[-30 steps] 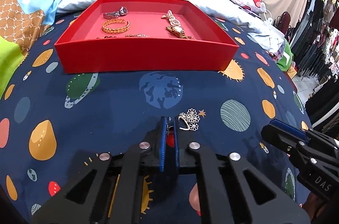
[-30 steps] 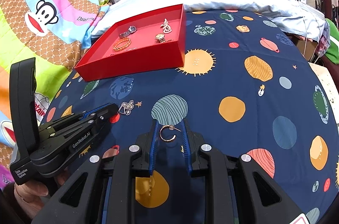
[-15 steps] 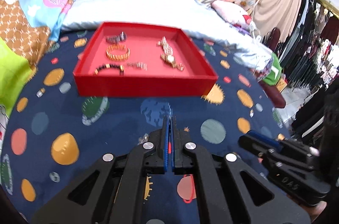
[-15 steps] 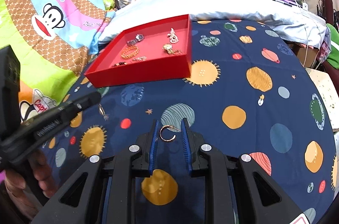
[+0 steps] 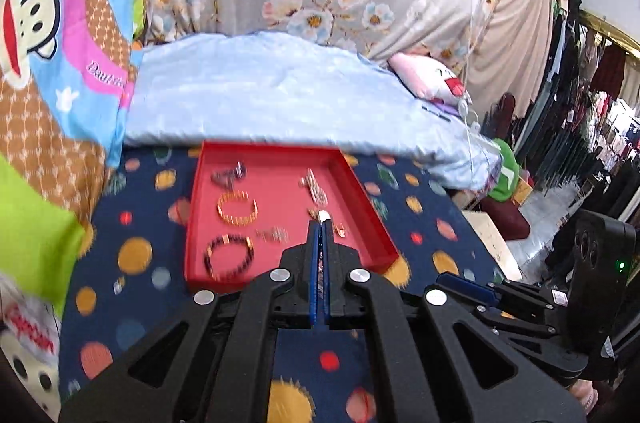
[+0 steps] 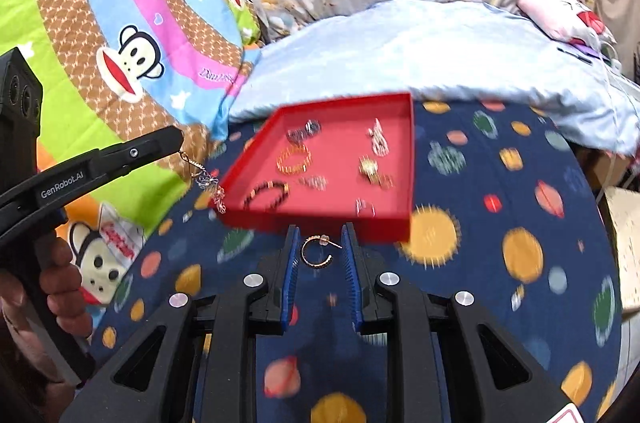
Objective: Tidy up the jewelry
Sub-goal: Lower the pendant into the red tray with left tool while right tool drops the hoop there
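Observation:
A red tray (image 5: 372, 231) (image 6: 404, 223) sits on the blue planet-print bedspread and holds several pieces: a gold bangle (image 5: 237, 209), a dark bead bracelet (image 5: 228, 257), a watch and small items. My left gripper (image 5: 321, 223) is shut on a silver flower-charm chain, which dangles from its tip in the right wrist view (image 6: 206, 179) beside the tray's left edge, above the bed. My right gripper (image 6: 320, 247) is shut on a gold hoop earring (image 6: 317, 250), held between its blue pads just before the tray's near wall.
A pale blue pillow (image 5: 272, 91) lies behind the tray. A monkey-print quilt (image 6: 120, 35) rises at the left. Clothes racks (image 5: 580, 143) stand at the right beyond the bed's edge.
Both grippers have risen and moved toward the tray. The left one lifted the flower chain off the bedspread; the right one carried the hoop earring up to the tray's near wall.

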